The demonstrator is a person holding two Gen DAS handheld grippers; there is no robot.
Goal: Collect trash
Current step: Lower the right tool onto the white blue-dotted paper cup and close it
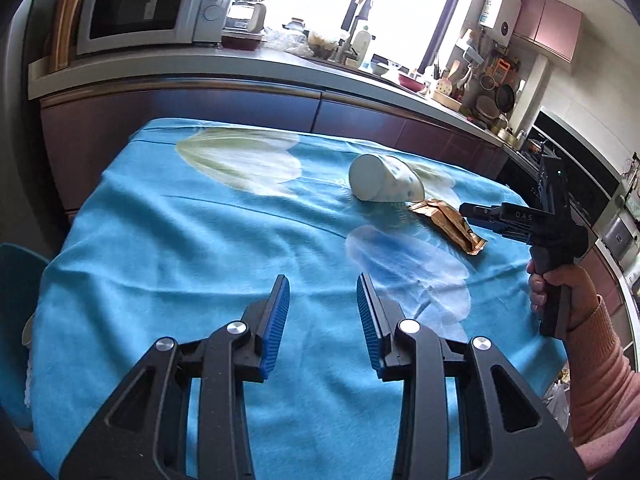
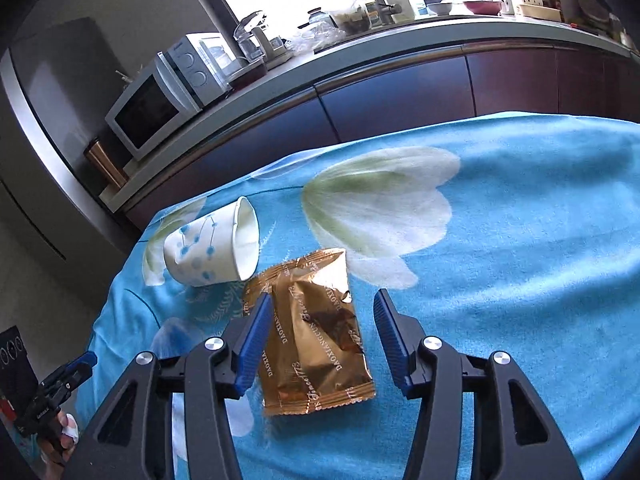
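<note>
home kitchen, microwave (image 1: 140, 12), cluttered counter (image 1: 280, 62) (utensils, dishes), cabinets (image 2: 400, 92)

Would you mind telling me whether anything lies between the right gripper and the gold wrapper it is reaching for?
Nothing visible does. The right gripper stands open with the gold wrapper already lying between its fingers on the blue cloth. The tipped paper cup lies just beyond the wrapper's far end, not in the path.
</note>
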